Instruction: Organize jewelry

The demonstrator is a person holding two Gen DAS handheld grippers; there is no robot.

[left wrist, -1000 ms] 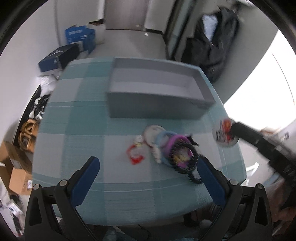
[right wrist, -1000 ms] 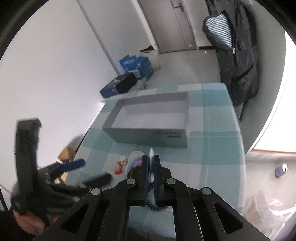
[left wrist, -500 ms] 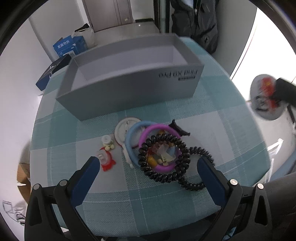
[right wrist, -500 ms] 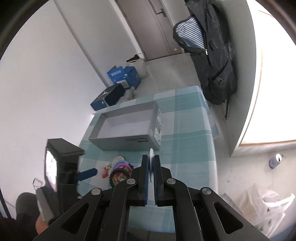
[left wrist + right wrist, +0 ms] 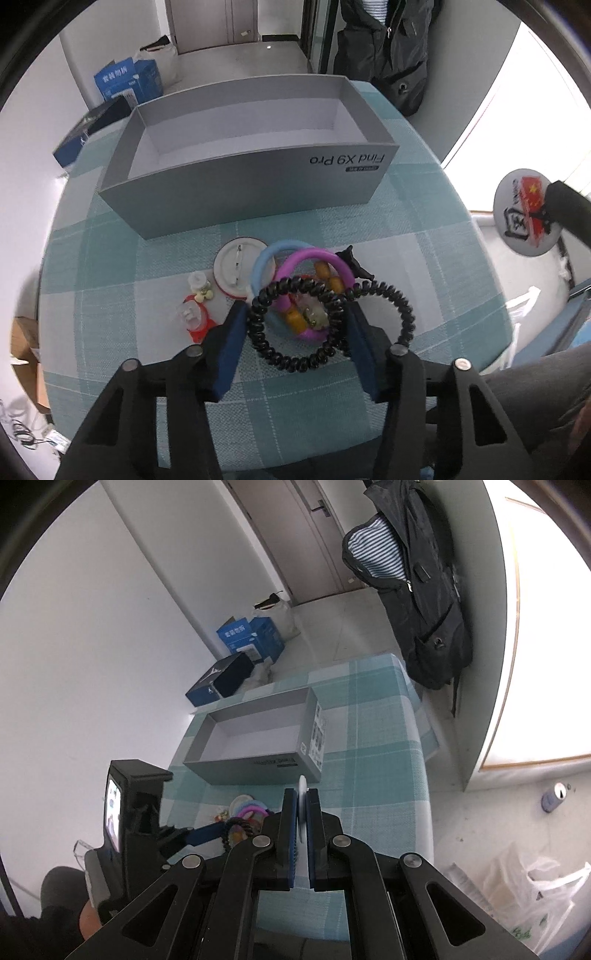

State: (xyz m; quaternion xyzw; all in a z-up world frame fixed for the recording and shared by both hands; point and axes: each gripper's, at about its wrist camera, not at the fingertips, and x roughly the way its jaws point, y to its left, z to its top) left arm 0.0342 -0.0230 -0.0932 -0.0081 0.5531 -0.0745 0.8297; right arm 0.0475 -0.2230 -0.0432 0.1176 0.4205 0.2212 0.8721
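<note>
Your left tongs [image 5: 297, 332] are standing spread around the black coil hair tie [image 5: 295, 325], atop the jewelry pile [image 5: 291, 284] on the checked worktop [image 5: 424, 221]. The grey box [image 5: 243, 155] is sitting open just behind. Your right tongs [image 5: 303, 812] are pinching a round badge [image 5: 526, 212] off to the side. Since half a second ago, your left tongs have been narrowing and closing in on the pile.
</note>
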